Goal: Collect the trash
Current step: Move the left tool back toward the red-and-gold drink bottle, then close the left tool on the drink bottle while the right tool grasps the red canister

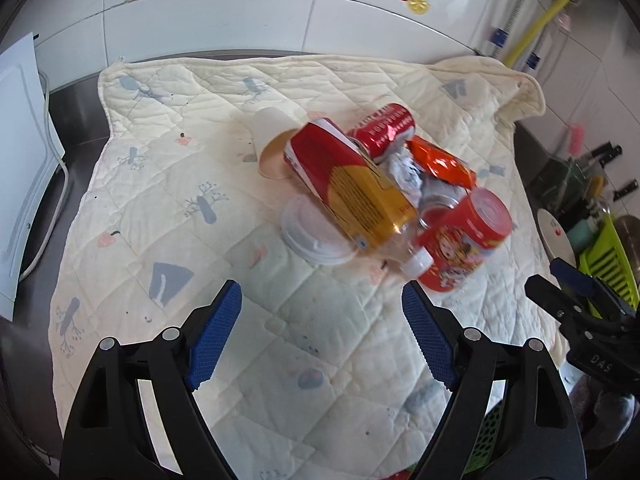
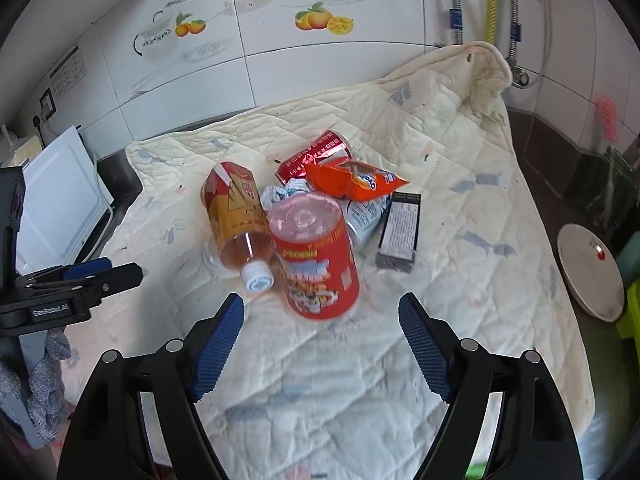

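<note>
A heap of trash lies on a cream quilted mat (image 1: pixel 168 216) (image 2: pixel 460 240). In it are a plastic bottle with a red and yellow label (image 1: pixel 352 184) (image 2: pixel 236 216), a red cartoon can (image 1: pixel 464 240) (image 2: pixel 316 256), a red soda can (image 1: pixel 384 126) (image 2: pixel 316 152), an orange snack bag (image 1: pixel 440 164) (image 2: pixel 352 180), a paper cup (image 1: pixel 272 136), a white plastic lid (image 1: pixel 312 236) and a small dark box (image 2: pixel 400 232). My left gripper (image 1: pixel 322 304) is open and empty, short of the bottle. My right gripper (image 2: pixel 322 312) is open and empty, just in front of the cartoon can.
A tiled wall (image 2: pixel 320 60) backs the counter. A white board (image 1: pixel 20 168) (image 2: pixel 60 208) leans at the left. A white plate (image 2: pixel 592 272), a green rack (image 1: pixel 604 264) and knives (image 1: pixel 600 156) stand at the right. Each gripper shows at the edge of the other's view.
</note>
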The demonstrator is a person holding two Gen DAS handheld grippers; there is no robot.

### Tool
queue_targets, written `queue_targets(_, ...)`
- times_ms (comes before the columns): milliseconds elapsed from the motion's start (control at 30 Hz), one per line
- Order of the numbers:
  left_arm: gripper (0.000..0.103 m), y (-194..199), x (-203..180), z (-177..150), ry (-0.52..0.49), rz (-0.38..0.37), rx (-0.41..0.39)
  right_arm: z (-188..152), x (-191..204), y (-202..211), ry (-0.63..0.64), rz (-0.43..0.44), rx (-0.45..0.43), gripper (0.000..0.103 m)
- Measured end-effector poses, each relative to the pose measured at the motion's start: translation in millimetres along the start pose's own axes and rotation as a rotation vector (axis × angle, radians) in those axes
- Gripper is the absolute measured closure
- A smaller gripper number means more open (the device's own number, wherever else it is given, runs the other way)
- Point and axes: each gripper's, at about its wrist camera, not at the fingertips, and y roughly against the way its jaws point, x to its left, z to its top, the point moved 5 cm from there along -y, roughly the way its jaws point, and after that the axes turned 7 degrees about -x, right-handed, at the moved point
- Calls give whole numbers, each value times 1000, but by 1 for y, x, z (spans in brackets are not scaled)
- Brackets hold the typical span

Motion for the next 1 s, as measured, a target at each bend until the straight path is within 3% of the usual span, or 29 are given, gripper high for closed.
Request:
queue_targets(233,15,-27,10,23,67,-4,43,12,-1,-47,11,-15,43,25)
queue_targets(500,13,-67,13,48,217,-32,99,17,0,-80,-3,-23,76,25)
queue_targets(600,13,-83,13,53,263,-41,125,15,0,-86,0,-32,84,27)
queue_targets(733,13,-102,15,60,337,-51,147,14,0,-86,-10,-9,85,42)
queue_targets(1000,13,-130,20,61,458,-80,199,17,5,-67,-23,13,63,42)
